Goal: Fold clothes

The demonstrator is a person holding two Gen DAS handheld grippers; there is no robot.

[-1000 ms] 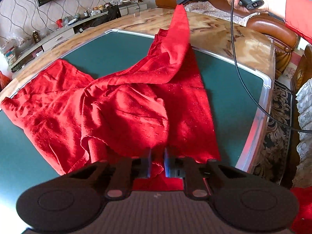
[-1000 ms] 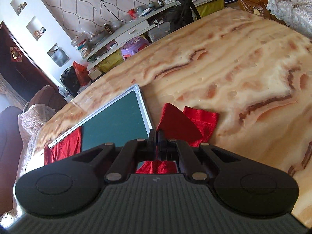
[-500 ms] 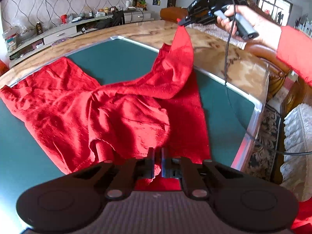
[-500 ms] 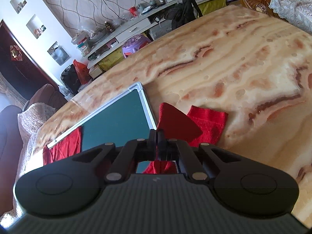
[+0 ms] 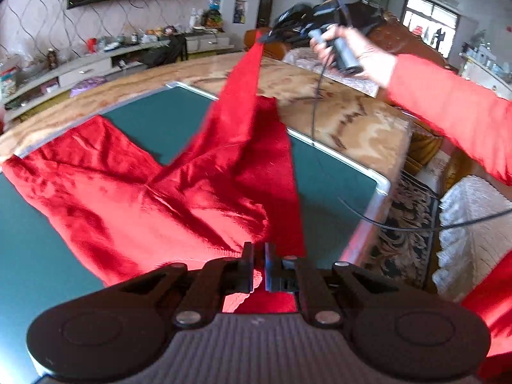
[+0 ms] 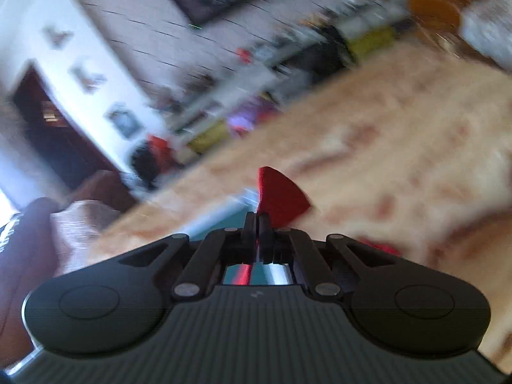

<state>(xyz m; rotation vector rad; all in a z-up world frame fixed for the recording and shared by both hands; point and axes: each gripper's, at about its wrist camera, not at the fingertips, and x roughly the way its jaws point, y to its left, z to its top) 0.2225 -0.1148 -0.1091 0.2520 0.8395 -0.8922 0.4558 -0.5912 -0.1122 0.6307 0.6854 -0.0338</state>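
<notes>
A red garment [image 5: 166, 198] lies crumpled across the green mat [image 5: 332, 192]. My left gripper [image 5: 259, 251] is shut on its near edge, and the cloth bunches between the pads. In the left wrist view the right gripper [image 5: 267, 39], held by a hand [image 5: 348, 48] in a red sleeve, lifts a long strip of the garment up over the far side of the table. In the blurred right wrist view my right gripper [image 6: 257, 217] is shut on a red corner of the garment [image 6: 281, 198] that sticks up past the fingertips.
The mat rests on a marble-patterned table [image 5: 352, 121] with a metal-edged corner at the right [image 5: 382, 185]. A black cable [image 5: 315, 102] hangs from the right gripper. Beyond are a TV cabinet [image 5: 96, 64], wooden chairs and a patterned rug [image 5: 403, 224].
The right gripper has risen and pulled its strip of red cloth higher and tauter. My left gripper has lifted with the near edge. The right wrist view now swings fast and is blurred.
</notes>
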